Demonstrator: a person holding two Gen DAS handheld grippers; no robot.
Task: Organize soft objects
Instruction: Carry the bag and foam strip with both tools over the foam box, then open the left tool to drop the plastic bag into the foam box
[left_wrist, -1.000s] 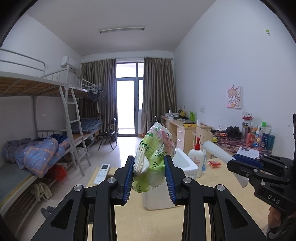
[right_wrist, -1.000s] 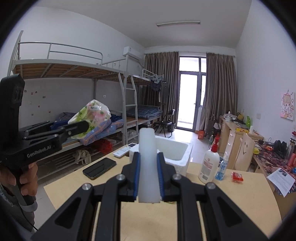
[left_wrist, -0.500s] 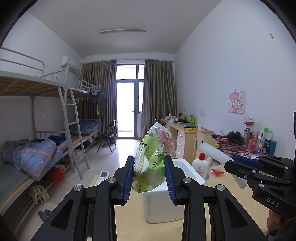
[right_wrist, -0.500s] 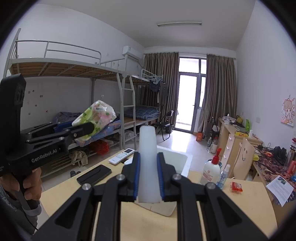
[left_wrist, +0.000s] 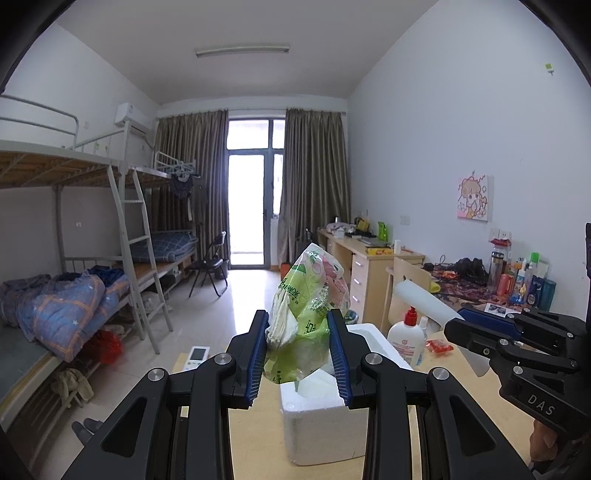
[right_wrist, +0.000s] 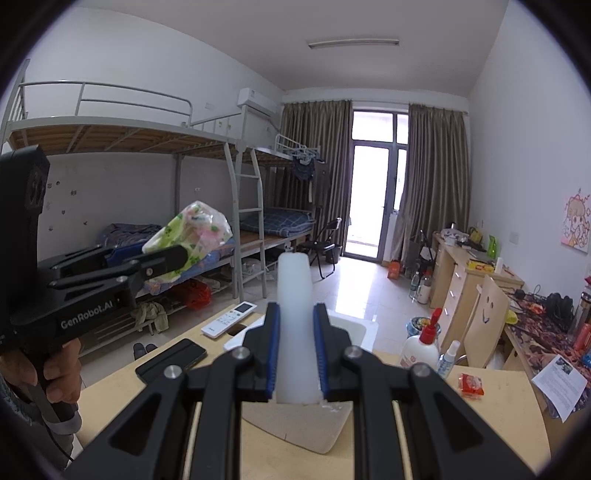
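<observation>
wooden table under both grippers | white foam box on it, just ahead of and below left gripper | left gripper clamped on green tissue pack, held in the air | right gripper clamped on white foam strip, upright, above table | lotion bottle ahead-right of it

clamped green tissue pack, white foam strip

Shared dorm room — metal bunk beds with ladder along one wall, wooden desks opposite, curtained balcony door.
</observation>
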